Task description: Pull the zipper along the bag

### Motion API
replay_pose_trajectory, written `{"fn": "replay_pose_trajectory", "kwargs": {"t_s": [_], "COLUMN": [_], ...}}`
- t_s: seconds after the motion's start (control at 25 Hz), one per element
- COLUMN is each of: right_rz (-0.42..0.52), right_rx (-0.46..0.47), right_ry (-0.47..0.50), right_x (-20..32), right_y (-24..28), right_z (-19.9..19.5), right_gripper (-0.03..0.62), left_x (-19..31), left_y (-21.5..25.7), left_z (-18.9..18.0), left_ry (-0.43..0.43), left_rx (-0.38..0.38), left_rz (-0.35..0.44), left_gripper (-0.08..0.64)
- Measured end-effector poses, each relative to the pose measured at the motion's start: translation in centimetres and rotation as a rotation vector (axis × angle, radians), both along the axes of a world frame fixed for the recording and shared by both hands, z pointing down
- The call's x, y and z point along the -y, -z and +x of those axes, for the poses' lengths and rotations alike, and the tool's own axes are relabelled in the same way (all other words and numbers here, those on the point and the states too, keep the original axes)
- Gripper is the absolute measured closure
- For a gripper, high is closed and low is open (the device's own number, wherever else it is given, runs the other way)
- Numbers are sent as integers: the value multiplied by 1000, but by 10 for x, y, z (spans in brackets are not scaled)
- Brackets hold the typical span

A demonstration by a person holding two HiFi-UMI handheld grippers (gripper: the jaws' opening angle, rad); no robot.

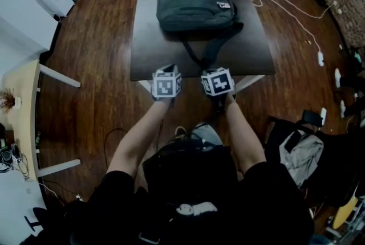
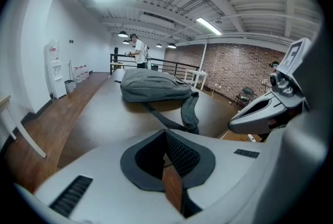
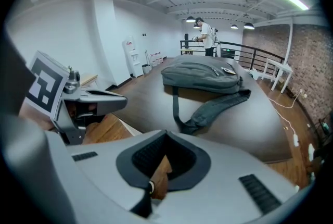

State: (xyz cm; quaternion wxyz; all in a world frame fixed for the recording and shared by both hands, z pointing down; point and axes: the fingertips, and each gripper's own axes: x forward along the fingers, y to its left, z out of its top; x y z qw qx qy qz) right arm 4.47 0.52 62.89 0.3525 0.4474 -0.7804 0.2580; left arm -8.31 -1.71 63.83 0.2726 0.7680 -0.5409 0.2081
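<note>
On the dark tabletop [image 1: 171, 56] a backpack [image 1: 194, 7] lay crosswise, far ahead. The left hand-held gripper [image 2: 165, 137] and right hand-held gripper [image 3: 166, 137], pressed together empty, sat equally distant.

Black short-sleeved top [image 1: 188, 181]; pale grey hand-held grippers [image 2: 166, 139] [image 3: 165, 137].

Bag [image 1: 194, 7]: dark grey-green backpack, soft, lying flat.
Place: far half of the dark table [image 1: 154, 56], long side running across it.
Strap [image 1: 223, 41]: padded, trails from the bag toward the near table edge.
Label [image 1: 223, 5]: small light tag on top, right end.
Zipper: too small to make out.
</note>
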Motion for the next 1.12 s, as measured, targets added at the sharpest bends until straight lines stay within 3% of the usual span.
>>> {"fn": "replay_pose_trajectory", "kwargs": {"t_s": [0.2,0.88,1.12], "right_rz": [17,-21,-27], "right_rx": [8,93,96], "right_ry": [9,13,9], "right_x": [-13,-96,-121], "right_y": [4,-4,-13], "right_z": [9,47,43], "right_gripper": [586,583,583], "left_x": [-16,-107,-136], "left_y": [2,-1,-2], "left_z": [14,47,40], "left_ry": [4,73,89], "left_rx": [-15,33,40], "left_rz": [-10,-58,-67], "left_gripper": [557,557,557]}}
